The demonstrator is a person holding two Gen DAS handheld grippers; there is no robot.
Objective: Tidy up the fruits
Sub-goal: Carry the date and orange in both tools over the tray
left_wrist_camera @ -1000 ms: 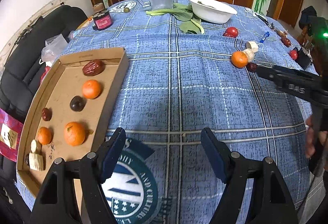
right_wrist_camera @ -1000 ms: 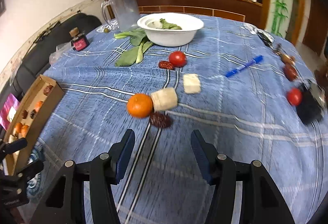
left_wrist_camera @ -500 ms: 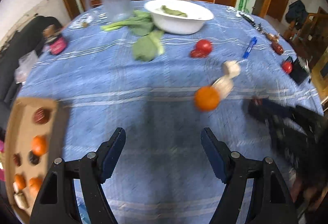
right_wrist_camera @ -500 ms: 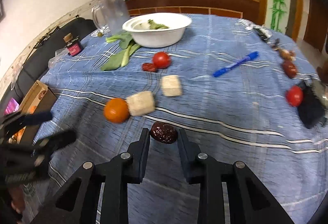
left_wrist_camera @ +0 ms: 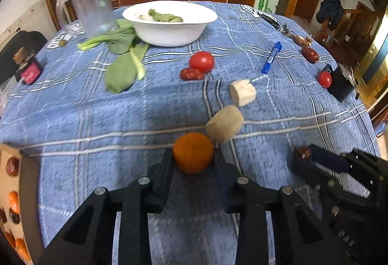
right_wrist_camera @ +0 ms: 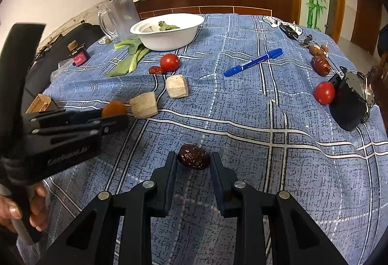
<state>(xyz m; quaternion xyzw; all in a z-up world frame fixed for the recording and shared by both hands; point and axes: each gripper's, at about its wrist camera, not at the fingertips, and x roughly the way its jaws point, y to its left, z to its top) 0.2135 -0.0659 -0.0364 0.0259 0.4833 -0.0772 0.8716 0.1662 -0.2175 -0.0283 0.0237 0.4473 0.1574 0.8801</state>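
Observation:
My left gripper (left_wrist_camera: 193,158) is shut on a small orange (left_wrist_camera: 193,152) that rests on the blue plaid tablecloth (left_wrist_camera: 72,119); a pale cut chunk (left_wrist_camera: 224,123) touches the orange at its far right. My right gripper (right_wrist_camera: 193,160) is shut on a dark red date (right_wrist_camera: 193,157) low over the cloth. In the right wrist view the left gripper (right_wrist_camera: 114,117) and the orange (right_wrist_camera: 114,108) show at the left. The cardboard tray (left_wrist_camera: 29,192) with sorted fruit is at the left edge.
Loose on the cloth: a second pale chunk (left_wrist_camera: 242,92), a tomato (left_wrist_camera: 201,61) beside a date (left_wrist_camera: 191,74), another tomato (right_wrist_camera: 324,92), another date (right_wrist_camera: 320,65), a blue marker (right_wrist_camera: 253,61). A white bowl (left_wrist_camera: 169,22), greens (left_wrist_camera: 121,68), a clear jug (left_wrist_camera: 92,5) and a black object (right_wrist_camera: 351,105) stand around.
My left gripper swung from the tray side to the orange and closed on it. My right gripper advanced to the date and closed on it.

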